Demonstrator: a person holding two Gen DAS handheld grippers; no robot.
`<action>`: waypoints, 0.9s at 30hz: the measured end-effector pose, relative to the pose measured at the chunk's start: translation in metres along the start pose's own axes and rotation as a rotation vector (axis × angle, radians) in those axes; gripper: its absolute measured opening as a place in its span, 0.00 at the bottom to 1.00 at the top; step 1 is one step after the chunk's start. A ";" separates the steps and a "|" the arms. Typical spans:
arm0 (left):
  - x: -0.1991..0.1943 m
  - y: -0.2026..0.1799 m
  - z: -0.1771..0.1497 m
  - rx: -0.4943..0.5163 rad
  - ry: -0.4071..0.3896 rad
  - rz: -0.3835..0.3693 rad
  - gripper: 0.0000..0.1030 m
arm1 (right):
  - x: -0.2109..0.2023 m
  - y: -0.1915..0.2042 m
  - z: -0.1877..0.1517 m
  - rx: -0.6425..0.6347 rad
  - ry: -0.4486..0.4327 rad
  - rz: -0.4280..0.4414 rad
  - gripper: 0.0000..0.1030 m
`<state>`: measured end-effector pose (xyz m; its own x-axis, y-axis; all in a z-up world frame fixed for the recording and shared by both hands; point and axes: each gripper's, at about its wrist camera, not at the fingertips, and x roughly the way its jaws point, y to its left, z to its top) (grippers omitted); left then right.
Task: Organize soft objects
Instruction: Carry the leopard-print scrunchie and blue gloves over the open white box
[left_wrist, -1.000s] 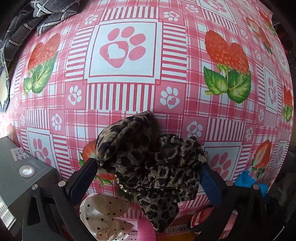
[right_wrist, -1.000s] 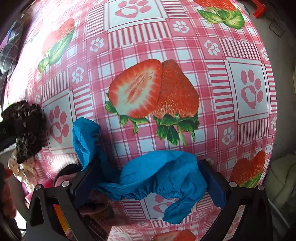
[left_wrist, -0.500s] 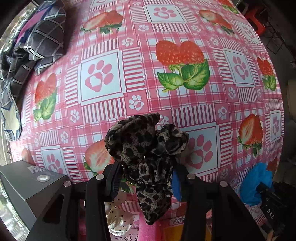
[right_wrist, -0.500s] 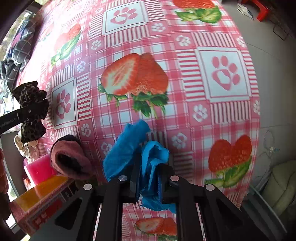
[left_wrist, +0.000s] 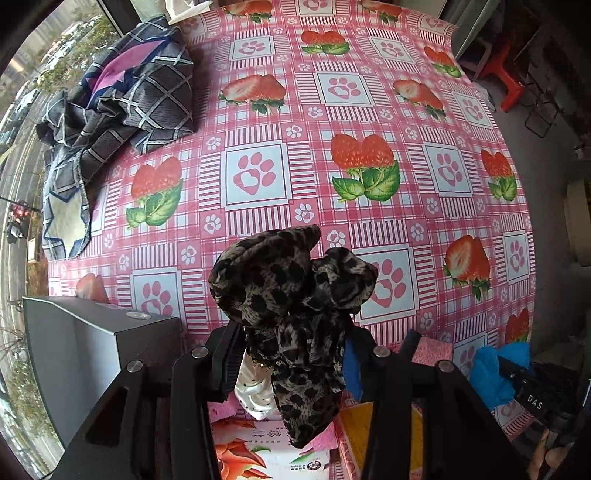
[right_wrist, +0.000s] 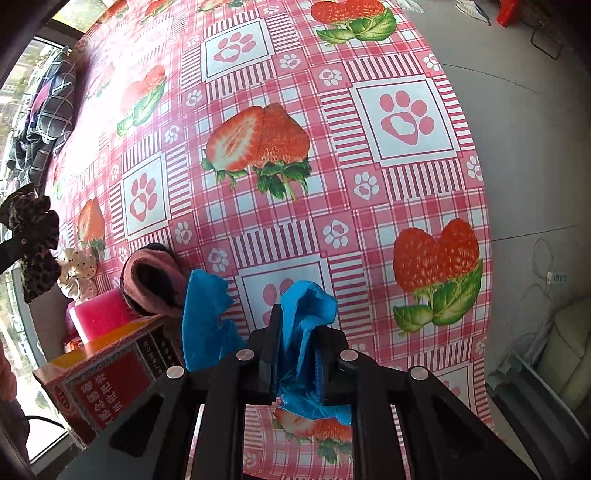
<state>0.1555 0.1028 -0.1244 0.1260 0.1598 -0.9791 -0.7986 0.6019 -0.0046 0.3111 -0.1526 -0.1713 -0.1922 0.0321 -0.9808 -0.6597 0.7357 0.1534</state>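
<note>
My left gripper (left_wrist: 291, 354) is shut on a leopard-print scrunchie (left_wrist: 291, 291) and holds it above the table's near edge; it also shows at the left of the right wrist view (right_wrist: 31, 236). My right gripper (right_wrist: 295, 347) is shut on a crumpled blue cloth (right_wrist: 306, 306), lifted off the pink strawberry tablecloth (right_wrist: 332, 155). The blue cloth also shows in the left wrist view (left_wrist: 495, 369). A white polka-dot scrunchie (right_wrist: 77, 269), a pink-brown sock (right_wrist: 151, 280) and a pink sponge (right_wrist: 99, 317) lie near the front edge.
A dark plaid garment (left_wrist: 122, 107) is heaped at the far left of the table. A grey box (left_wrist: 85, 354) sits at the near left. A red-orange carton (right_wrist: 107, 369) and a flowered packet (left_wrist: 255, 454) lie at the front. Bare floor (right_wrist: 517, 110) lies right of the table.
Both grippers closed on their cloths, the left on the leopard scrunchie and the right on the blue cloth, then rose away from the table with them.
</note>
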 end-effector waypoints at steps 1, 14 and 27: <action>-0.007 0.005 -0.006 -0.004 -0.010 -0.002 0.47 | -0.001 0.000 -0.006 -0.001 -0.003 -0.006 0.14; -0.045 0.033 -0.053 -0.040 -0.057 -0.003 0.47 | 0.034 0.035 -0.051 -0.147 -0.001 -0.107 0.90; -0.067 0.042 -0.111 -0.026 -0.035 0.002 0.47 | 0.030 0.037 -0.091 -0.142 0.041 -0.079 0.09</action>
<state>0.0477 0.0303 -0.0817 0.1445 0.1887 -0.9714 -0.8138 0.5811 -0.0082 0.2143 -0.1861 -0.1842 -0.1638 -0.0520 -0.9851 -0.7696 0.6315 0.0946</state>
